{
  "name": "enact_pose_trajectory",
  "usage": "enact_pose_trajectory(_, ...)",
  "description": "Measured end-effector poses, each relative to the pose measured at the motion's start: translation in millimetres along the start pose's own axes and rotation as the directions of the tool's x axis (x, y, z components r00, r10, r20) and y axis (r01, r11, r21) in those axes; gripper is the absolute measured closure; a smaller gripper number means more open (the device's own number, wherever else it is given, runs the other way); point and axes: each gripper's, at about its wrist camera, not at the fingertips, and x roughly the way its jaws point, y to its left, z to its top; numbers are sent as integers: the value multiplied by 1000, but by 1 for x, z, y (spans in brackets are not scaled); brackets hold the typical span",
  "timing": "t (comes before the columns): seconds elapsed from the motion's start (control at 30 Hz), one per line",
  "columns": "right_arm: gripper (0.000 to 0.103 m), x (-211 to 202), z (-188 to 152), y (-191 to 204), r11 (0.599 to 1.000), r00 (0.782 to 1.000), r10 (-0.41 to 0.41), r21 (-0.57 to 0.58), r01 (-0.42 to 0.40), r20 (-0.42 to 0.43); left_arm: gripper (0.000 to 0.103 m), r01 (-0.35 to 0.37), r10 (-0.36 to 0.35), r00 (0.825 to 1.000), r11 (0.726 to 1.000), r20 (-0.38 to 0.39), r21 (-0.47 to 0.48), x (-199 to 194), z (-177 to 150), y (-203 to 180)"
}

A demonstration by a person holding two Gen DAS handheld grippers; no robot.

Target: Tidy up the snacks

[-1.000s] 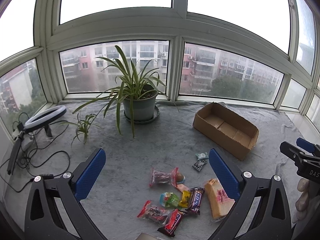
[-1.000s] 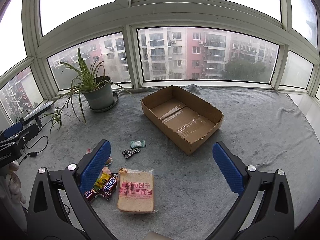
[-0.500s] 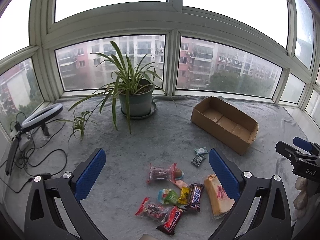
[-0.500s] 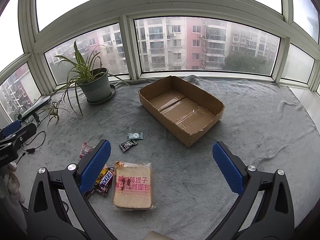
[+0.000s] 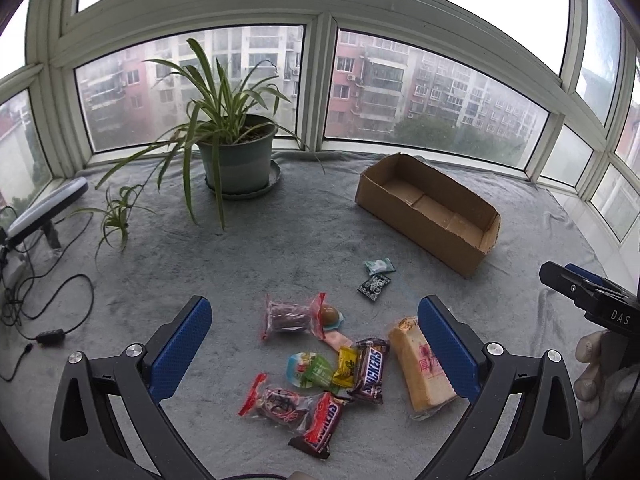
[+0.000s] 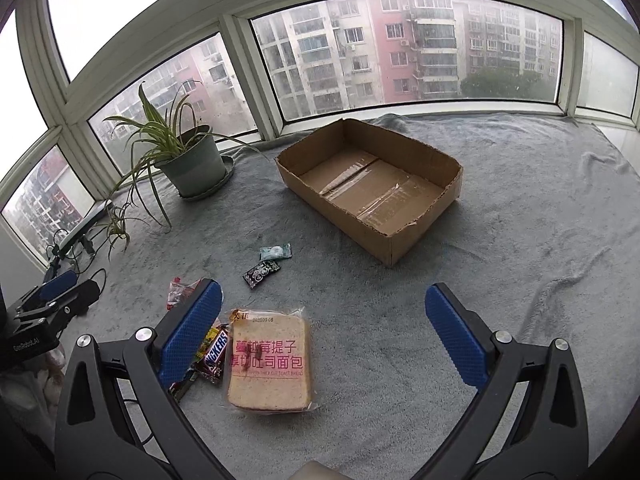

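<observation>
Left gripper spread wide, grasping nothing, hovering above snack pile. Right gripper likewise released, nothing between blue pads.

Clear-wrapped toast slice with red print flat on grey fleece blanket, near centre; long axis runs near-to-far, sealed top edge pointing far, toward open brown cardboard box. Box long axis diagonal, far-left to near-right.

Brown Snickers bar just left of toast, roughly parallel. Red Snickers bar nearer. Small green sachet and black sachet between pile and box.

Green potted spider plant far left.
</observation>
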Motion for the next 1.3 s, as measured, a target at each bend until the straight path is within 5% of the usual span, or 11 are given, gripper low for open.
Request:
enact_pose_trajectory(0.2, 0, 27, -10, -8, 997, 992, 73, 10, -73, -103, 10, 112, -112, 988, 994, -104, -9, 25, -8, -8)
enact_pose_trajectory(0.47, 10, 68, -30, -11, 980, 949, 197, 63, -187, -246, 31, 256, -258, 931, 966, -258, -44, 54, -23, -22)
enact_pose_trajectory(1.07, 31, 114, -61, -6, 956, 879, 292, 149, -253, -378, 63, 363, -341, 843, 931, -416, -29, 94, -45, -54)
enact_pose_trajectory(1.3, 49, 122, -61, -5, 937, 854, 346, 186, -295, -388, 73, 382, -374, 813, 921, -447, -77, 110, -51, -53)
